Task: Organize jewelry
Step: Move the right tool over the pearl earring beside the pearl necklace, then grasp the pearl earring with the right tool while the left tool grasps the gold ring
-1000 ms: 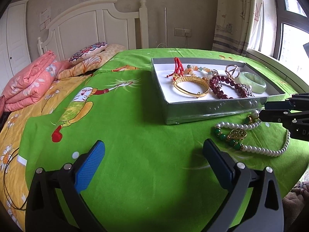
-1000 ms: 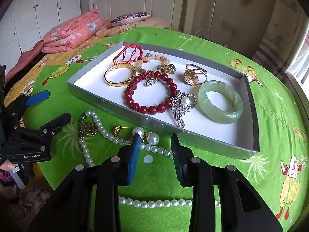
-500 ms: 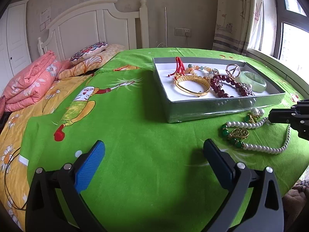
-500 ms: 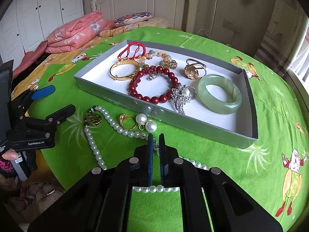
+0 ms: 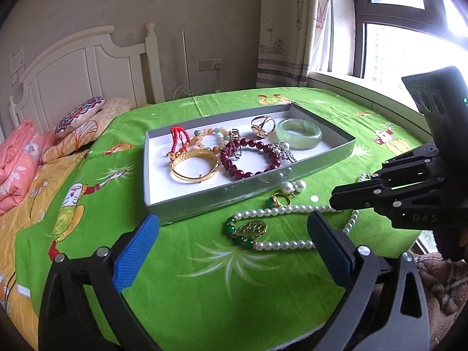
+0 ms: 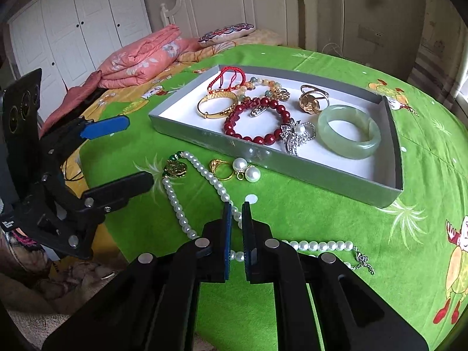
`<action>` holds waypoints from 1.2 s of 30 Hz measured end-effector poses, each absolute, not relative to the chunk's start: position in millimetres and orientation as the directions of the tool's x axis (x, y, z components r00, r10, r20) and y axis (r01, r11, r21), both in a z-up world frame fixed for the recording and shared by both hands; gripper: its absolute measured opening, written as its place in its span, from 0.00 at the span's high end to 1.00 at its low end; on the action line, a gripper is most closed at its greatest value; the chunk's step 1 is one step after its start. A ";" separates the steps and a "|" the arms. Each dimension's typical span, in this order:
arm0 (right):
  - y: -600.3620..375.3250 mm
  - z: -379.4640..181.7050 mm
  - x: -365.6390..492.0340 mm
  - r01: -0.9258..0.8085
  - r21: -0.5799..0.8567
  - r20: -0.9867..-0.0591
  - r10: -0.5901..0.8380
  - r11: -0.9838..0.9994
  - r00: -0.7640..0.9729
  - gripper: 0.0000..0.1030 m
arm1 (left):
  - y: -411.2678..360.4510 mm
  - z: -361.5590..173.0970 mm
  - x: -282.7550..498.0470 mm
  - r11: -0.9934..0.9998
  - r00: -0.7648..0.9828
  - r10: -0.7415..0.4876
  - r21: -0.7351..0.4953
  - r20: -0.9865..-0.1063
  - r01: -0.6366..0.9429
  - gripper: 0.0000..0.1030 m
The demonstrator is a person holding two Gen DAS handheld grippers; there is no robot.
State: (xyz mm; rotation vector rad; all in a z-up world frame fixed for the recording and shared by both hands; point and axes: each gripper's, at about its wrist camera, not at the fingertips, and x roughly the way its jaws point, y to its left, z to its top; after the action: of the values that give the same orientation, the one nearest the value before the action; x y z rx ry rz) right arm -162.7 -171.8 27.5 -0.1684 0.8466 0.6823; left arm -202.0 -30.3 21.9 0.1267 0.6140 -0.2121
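Note:
A grey tray (image 6: 292, 172) (image 5: 201, 201) on the green cloth holds a jade bangle (image 6: 349, 131), a red bead bracelet (image 6: 257, 121), a gold bangle (image 6: 218, 105), a gold ring, a brooch and a red cord. In front of it lie a pearl necklace (image 6: 175, 204) (image 5: 280, 212) with a gold pendant (image 6: 176, 169), a gold ring (image 6: 220, 168) and two pearl earrings (image 6: 247, 169). My right gripper (image 6: 236, 209) (image 5: 336, 201) is shut on the necklace strand. My left gripper (image 5: 234, 234) (image 6: 137, 149) is open and empty near the pendant.
The round table's edge (image 5: 263, 345) runs close under both grippers. A bed with folded pink quilts (image 6: 140, 58) and a pillow (image 5: 79, 115) stands to the left. A window and curtain (image 5: 292, 29) are at the back right.
My right gripper closed from open onto the pearl strand. My left gripper moved right and closer to the pendant end of the necklace, still open.

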 end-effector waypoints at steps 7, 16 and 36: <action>-174.7 21.1 -137.2 -0.542 0.129 -0.749 0.440 0.830 0.495 0.78 | -34.6 -6.5 -184.3 0.971 0.747 -0.139 0.060 -0.650 0.232 0.03; -144.0 13.4 -132.1 -0.564 0.027 -0.780 0.370 0.825 0.505 0.78 | -10.2 -9.2 -176.6 0.994 0.730 0.022 0.090 -0.683 0.054 0.02; -188.5 12.8 -132.0 -0.502 0.045 -0.753 0.360 0.864 0.551 0.87 | -45.7 17.3 -171.3 0.954 0.687 -0.237 -0.031 -0.687 0.298 0.39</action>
State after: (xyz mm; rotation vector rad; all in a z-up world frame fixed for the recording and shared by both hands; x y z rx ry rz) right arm -132.0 -188.5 12.8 -0.1833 0.8452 0.5132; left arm -171.3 -45.7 17.3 0.0853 0.7567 -0.2996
